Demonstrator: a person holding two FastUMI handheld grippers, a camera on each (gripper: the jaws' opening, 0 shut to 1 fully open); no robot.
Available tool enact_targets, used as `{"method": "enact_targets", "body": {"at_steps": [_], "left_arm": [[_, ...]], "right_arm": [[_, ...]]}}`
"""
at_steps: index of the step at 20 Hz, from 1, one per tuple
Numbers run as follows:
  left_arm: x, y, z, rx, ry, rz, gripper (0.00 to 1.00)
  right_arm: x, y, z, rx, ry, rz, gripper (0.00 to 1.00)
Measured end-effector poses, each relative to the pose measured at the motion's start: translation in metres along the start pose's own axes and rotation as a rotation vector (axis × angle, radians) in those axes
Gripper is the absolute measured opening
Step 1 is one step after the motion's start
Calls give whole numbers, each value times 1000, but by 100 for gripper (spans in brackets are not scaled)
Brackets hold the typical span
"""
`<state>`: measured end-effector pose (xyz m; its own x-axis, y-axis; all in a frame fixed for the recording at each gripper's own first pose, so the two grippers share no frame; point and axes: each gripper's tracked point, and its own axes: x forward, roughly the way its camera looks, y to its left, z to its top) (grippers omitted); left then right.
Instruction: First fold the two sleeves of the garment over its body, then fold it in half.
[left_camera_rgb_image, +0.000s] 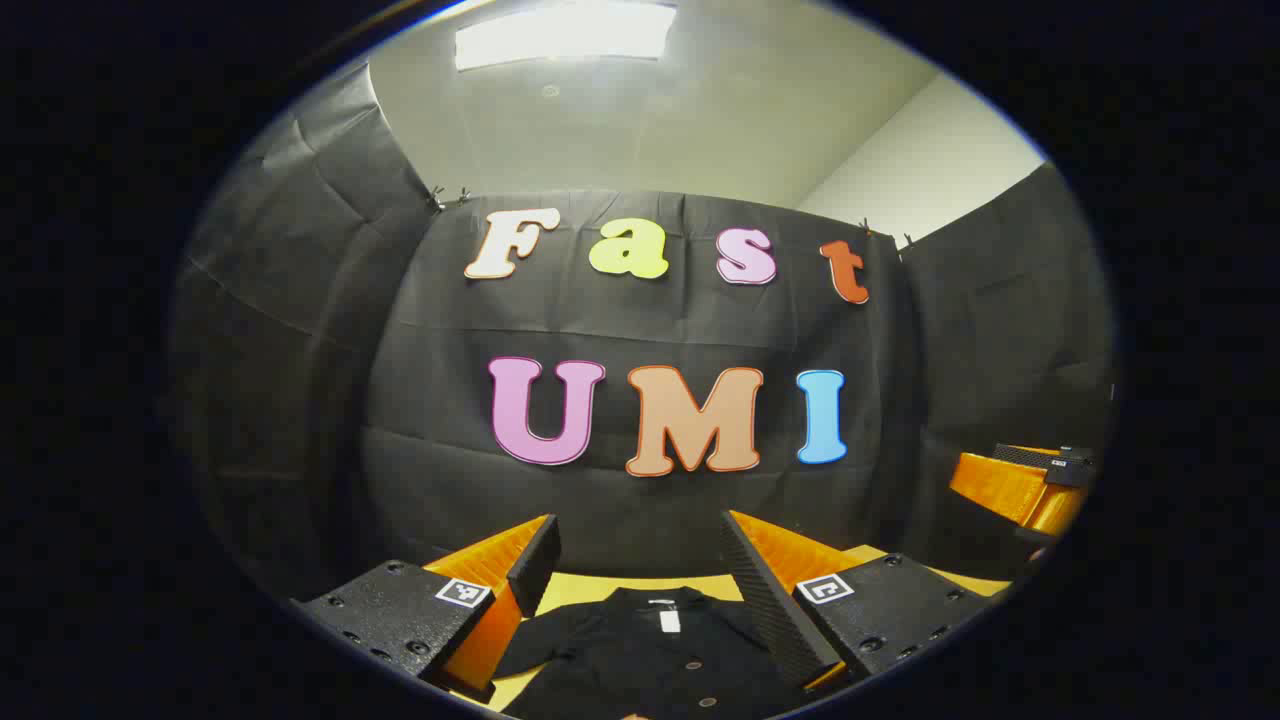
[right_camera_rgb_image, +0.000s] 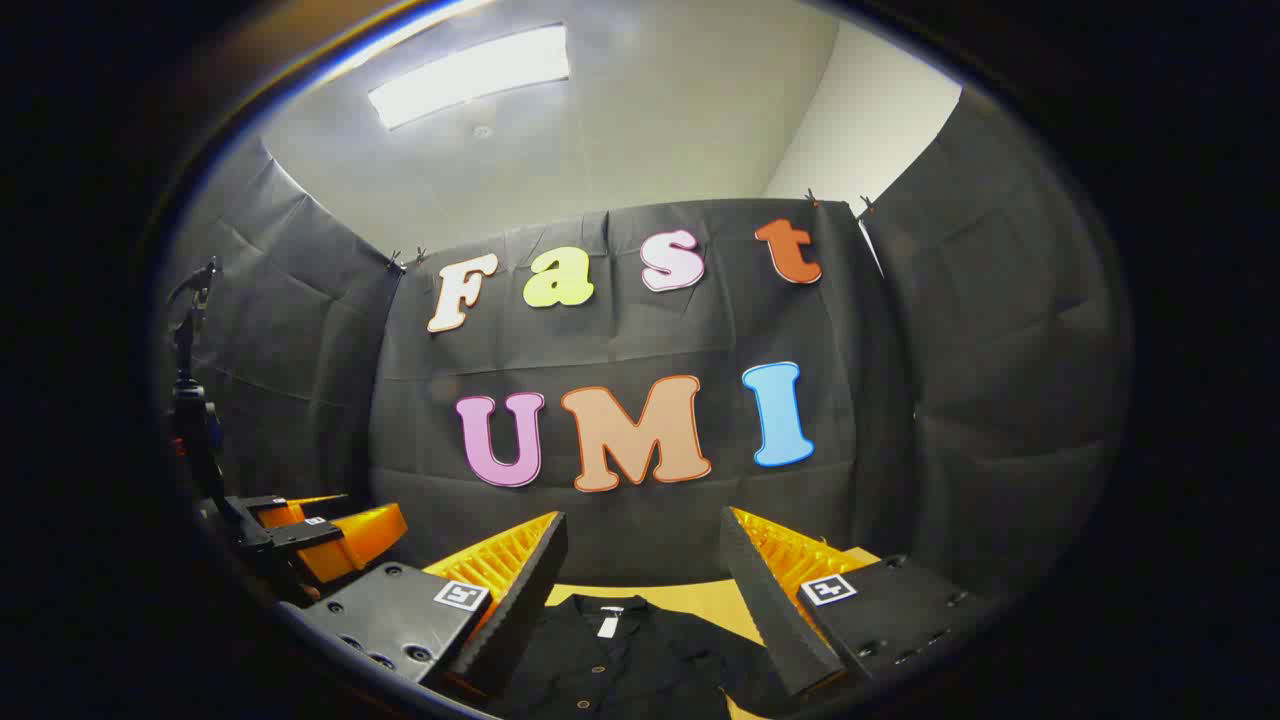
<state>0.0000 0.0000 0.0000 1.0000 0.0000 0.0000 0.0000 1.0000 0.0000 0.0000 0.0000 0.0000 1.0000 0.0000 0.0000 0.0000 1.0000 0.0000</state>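
In the left gripper view, the left claw (left_camera_rgb_image: 640, 560) is standing wide, its two orange-and-black fingers (left_camera_rgb_image: 770, 590) splayed apart with nothing between them. Below and ahead of it, the black garment (left_camera_rgb_image: 650, 650) is lying flat on the yellow desk (left_camera_rgb_image: 575, 590), collar toward the booth wall, a white tag at the neck and a row of buttons running down the front. One sleeve (left_camera_rgb_image: 530, 645) is spreading out sideways toward the left finger (not folded over the body). At the right edge of this view the right claw (left_camera_rgb_image: 1020, 485) is showing farther off, well apart from the garment.

In the right gripper view, the right claw (right_camera_rgb_image: 645, 560) is likewise gaping wide and holding nothing. The garment (right_camera_rgb_image: 620, 660) is lying between and below its fingers (right_camera_rgb_image: 520, 580) on the desk (right_camera_rgb_image: 700, 600), collar and white tag toward the wall. At the left edge, the left claw (right_camera_rgb_image: 320, 535) is showing farther off, its orange fingers pointing the same way.
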Motion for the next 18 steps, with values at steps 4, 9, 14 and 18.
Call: {"method": "enact_targets", "body": {"at_steps": [4, 9, 14, 18], "left_arm": [[-2, 15, -5, 0, 14, 54, 97], [4, 0, -2, -14, -3, 66, 97], [6, -3, -5, -23, 5, 61, 95], [8, -3, -14, -34, 30, 53, 98]], "right_arm": [[8, 8, 2, -40, -5, 45, 97], [13, 0, 15, -96, -51, 59, 94], [16, 4, 10, -106, -44, 75, 97], [14, 0, 7, -125, -36, 61, 100]]}}
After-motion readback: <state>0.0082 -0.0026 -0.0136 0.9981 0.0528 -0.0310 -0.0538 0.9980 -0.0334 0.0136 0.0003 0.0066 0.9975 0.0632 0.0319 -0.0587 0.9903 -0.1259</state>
